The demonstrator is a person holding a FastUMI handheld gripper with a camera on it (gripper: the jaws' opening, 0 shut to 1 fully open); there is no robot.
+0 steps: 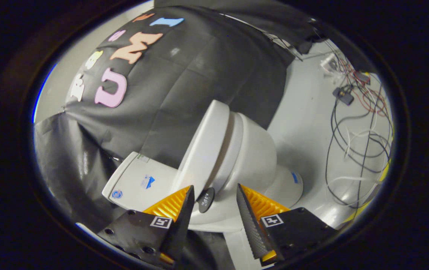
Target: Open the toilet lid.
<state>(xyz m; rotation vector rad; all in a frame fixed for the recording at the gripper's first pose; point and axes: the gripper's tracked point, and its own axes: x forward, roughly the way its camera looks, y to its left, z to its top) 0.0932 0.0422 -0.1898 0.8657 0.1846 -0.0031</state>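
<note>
You are approaching toilet lid (203, 150) (partly raised, I judge); fingers (214, 195) spread, gripping nothing, lid edge just ahead. Next: be catching edge, lifting.

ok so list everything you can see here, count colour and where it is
toilet: one, white, just beyond the fingers, seen tilted in this view
toilet lid: one, white, raised partly off the bowl, its edge just ahead of the fingers
toilet tank: one, white with small blue marks, beside the lid, against the black cloth
round black piece: one, black, at the lid's edge, between the fingertips
black cloth wall: one, black, behind the toilet
floor: pale grey, under and beside the toilet base
loose cables: several, black, white and red, on the floor beyond the toilet
small black box: one, black, among the cables
gripper: one, fingers open, apart on either side of the lid's edge, not pressing on it
</note>
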